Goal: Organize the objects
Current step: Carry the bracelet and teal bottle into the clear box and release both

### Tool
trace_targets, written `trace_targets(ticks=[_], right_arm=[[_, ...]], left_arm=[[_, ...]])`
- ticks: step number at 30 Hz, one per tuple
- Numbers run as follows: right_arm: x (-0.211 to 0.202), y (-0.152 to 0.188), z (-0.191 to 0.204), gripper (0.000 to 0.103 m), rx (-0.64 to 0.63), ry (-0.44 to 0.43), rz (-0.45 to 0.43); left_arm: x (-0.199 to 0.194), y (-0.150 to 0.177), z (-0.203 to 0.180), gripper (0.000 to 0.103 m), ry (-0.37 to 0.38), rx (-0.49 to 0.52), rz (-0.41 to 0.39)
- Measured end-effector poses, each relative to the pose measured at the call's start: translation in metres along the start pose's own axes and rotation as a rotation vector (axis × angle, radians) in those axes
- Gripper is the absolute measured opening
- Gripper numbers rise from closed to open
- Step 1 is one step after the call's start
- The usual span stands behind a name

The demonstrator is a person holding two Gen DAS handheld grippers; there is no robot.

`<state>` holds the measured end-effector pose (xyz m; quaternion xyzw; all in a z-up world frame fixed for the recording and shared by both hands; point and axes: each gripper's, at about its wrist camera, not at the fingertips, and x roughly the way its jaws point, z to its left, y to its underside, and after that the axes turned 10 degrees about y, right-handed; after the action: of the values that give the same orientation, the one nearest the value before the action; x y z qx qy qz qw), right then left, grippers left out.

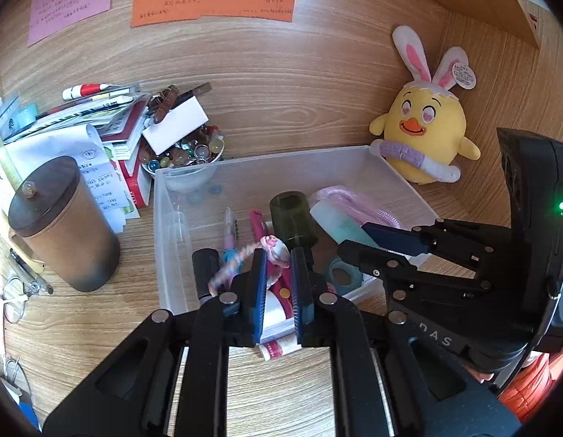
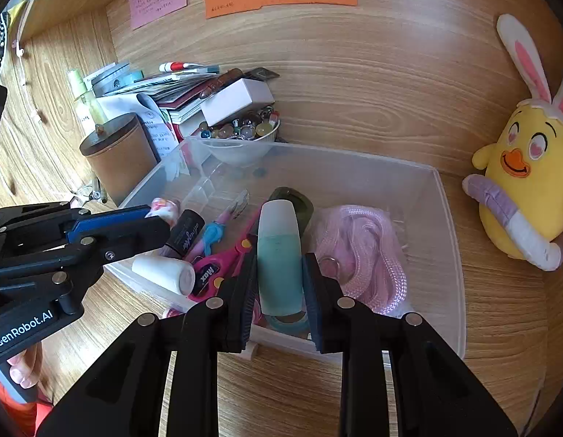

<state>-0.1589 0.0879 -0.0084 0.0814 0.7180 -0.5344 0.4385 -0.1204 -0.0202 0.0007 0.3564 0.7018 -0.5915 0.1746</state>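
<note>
Right wrist view: right tongs (image 2: 277,284) clamp the teal-and-white tube (image 2: 279,255) over the clear plastic bin (image 2: 450,255) for deposit; left tongs (image 1: 277,276) pinch a small pink figurine charm (image 1: 276,249).

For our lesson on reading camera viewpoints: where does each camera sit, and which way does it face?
Left wrist: on the left tool, looking down into the clear bin; the right tool enters from the right.
Right wrist: on the right tool, astride a teal bottle; the left tool and a hand at left.
Shared: bin, plush chick, brown canister.
</note>
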Motion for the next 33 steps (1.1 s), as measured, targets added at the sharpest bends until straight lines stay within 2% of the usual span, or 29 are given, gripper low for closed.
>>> trace_targets(ticks=[4,7,9,11,17,21,28,33], right_arm=[[0.000,0.001,-0.002,0.023,0.002,-0.013,0.004],[-0.003,0.001,-0.003,0.023,0.003,-0.033,0.005],[-0.007,0.002,-0.004,0.027,0.000,-0.036,0.001],[-0.013,0.004,-0.004,0.034,-0.004,-0.033,-0.012],[-0.034,0.011,-0.006,0.044,-0.026,-0.029,-0.051],[-0.050,0.021,-0.006,0.049,-0.044,-0.034,-0.062],[-0.071,0.043,-0.007,0.058,-0.050,-0.021,-0.066],[-0.078,0.060,-0.010,0.062,-0.051,0.009,-0.048]], left_arm=[[0.006,-0.002,-0.005,0.013,-0.018,0.010,0.029],[0.002,-0.001,-0.008,0.029,-0.030,0.013,0.029],[-0.006,0.001,-0.010,0.045,-0.035,0.016,0.008],[-0.013,0.002,-0.012,0.053,-0.043,0.022,-0.013],[-0.035,0.011,-0.021,0.068,-0.073,0.057,-0.039],[-0.047,0.028,-0.027,0.078,-0.098,0.084,-0.029],[-0.062,0.072,-0.036,0.085,-0.099,0.102,0.012],[-0.061,0.111,-0.042,0.085,-0.042,0.100,0.081]])
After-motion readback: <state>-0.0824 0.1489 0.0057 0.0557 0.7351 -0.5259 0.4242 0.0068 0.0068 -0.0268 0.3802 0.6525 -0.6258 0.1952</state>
